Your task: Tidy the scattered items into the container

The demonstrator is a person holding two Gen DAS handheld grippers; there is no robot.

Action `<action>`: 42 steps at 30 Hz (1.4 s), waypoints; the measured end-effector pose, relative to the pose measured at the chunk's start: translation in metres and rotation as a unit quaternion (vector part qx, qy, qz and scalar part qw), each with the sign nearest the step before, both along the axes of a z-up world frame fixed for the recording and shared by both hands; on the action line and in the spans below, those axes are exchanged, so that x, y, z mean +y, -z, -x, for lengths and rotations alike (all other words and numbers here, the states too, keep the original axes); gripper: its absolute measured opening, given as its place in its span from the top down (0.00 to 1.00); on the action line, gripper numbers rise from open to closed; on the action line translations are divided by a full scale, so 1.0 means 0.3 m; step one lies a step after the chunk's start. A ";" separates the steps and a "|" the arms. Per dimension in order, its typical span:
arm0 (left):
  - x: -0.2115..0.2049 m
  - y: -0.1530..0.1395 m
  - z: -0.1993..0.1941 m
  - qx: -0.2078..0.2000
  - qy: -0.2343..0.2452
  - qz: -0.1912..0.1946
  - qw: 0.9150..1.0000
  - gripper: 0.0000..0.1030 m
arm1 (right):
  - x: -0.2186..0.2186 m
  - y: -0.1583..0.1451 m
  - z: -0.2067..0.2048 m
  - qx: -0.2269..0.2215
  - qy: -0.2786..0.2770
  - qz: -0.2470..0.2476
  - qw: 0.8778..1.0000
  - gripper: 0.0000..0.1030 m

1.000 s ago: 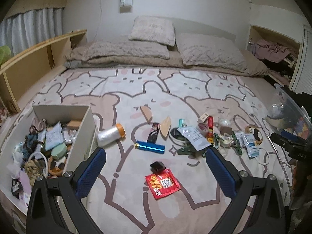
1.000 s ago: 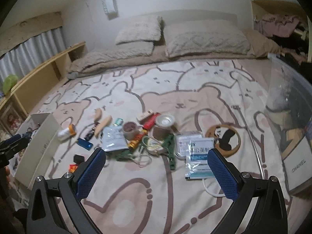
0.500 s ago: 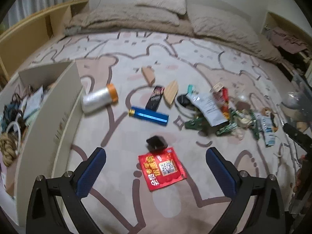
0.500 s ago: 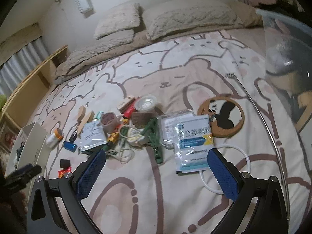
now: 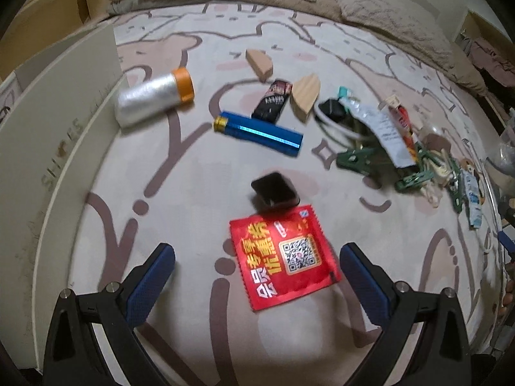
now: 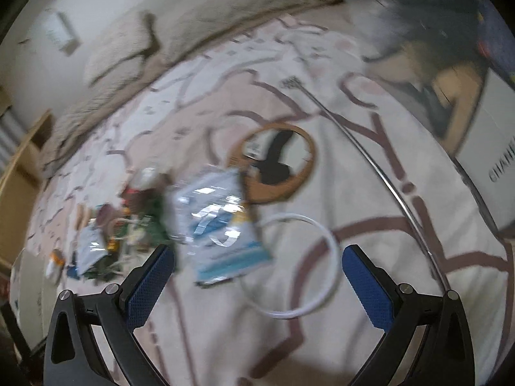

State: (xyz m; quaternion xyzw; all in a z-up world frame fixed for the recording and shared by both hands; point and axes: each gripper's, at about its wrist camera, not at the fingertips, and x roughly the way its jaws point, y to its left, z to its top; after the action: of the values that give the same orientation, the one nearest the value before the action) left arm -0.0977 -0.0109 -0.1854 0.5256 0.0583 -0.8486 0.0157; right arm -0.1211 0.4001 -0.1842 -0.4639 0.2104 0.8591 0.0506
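My left gripper (image 5: 257, 267) is open, low over the bedspread, with a red foil sachet (image 5: 283, 255) lying between its fingers. Just beyond it sits a small black box (image 5: 274, 189), then a blue tube (image 5: 259, 132), a silver bottle with an orange cap (image 5: 154, 96) and two wooden pieces (image 5: 305, 96). The cream shoe box (image 5: 48, 148) rises at the left. My right gripper (image 6: 257, 273) is open above a white ring (image 6: 318, 257) and a blue-and-white packet (image 6: 219, 222). A round panda coaster (image 6: 276, 164) lies behind them.
A heap of green clips (image 5: 357, 159), packets and cord lies at the right of the left wrist view. A clear plastic bin (image 6: 450, 96) borders the right side in the right wrist view. Pillows (image 5: 386, 9) lie at the head of the bed.
Both grippers have dropped lower and moved forward. The red sachet now lies between the left fingers; the white ring and packet sit close under the right gripper. The right view is blurred.
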 end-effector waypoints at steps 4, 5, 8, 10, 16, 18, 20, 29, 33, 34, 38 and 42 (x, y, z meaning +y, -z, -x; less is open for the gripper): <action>0.016 0.035 0.007 -0.019 0.009 -0.006 1.000 0.00 | 0.019 0.026 -0.005 -0.015 0.016 -0.013 1.000 0.00; 0.020 0.040 0.008 -0.021 0.011 -0.005 1.000 0.00 | 0.020 0.031 -0.005 -0.019 0.019 -0.017 0.999 0.00; 0.026 0.041 0.010 -0.021 0.014 0.003 1.000 0.00 | 0.013 0.049 0.001 -0.033 0.020 -0.030 0.999 0.00; 0.029 0.046 0.009 -0.022 0.014 0.005 1.000 0.00 | -0.003 0.060 0.001 -0.039 0.013 -0.042 0.998 0.00; 0.054 0.068 0.013 -0.023 0.029 0.037 0.999 0.00 | -0.076 0.090 0.018 -0.060 -0.035 -0.122 0.990 0.00; 0.054 0.074 0.013 -0.022 0.032 0.041 0.998 0.00 | -0.090 0.099 0.020 -0.066 -0.045 -0.142 0.987 0.00; 0.059 0.078 0.011 -0.020 0.033 0.041 0.998 0.00 | -0.101 0.110 0.019 -0.068 -0.051 -0.160 0.983 0.00; 0.076 0.093 0.002 0.002 0.049 0.057 0.997 0.00 | -0.107 0.125 0.011 -0.058 -0.041 -0.170 0.983 0.00; 0.074 0.081 -0.011 0.004 0.032 0.044 0.999 0.00 | -0.113 0.123 0.015 -0.060 -0.048 -0.174 0.982 0.00; 0.073 0.077 -0.017 0.004 0.031 0.038 0.999 0.00 | -0.115 0.122 0.018 -0.060 -0.053 -0.178 0.981 0.00; 0.075 0.068 -0.034 0.004 0.030 0.022 0.999 0.00 | -0.118 0.121 0.033 -0.057 -0.068 -0.188 0.978 0.00; 0.082 0.064 -0.033 0.004 0.032 0.012 0.999 0.00 | -0.103 0.124 0.049 -0.060 -0.070 -0.175 0.980 0.00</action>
State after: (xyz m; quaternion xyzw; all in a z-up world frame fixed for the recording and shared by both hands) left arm -0.0878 0.0137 -0.2046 0.5237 0.0313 -0.8513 -0.0057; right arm -0.1358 0.3691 -0.2214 -0.5122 0.0208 0.8546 0.0833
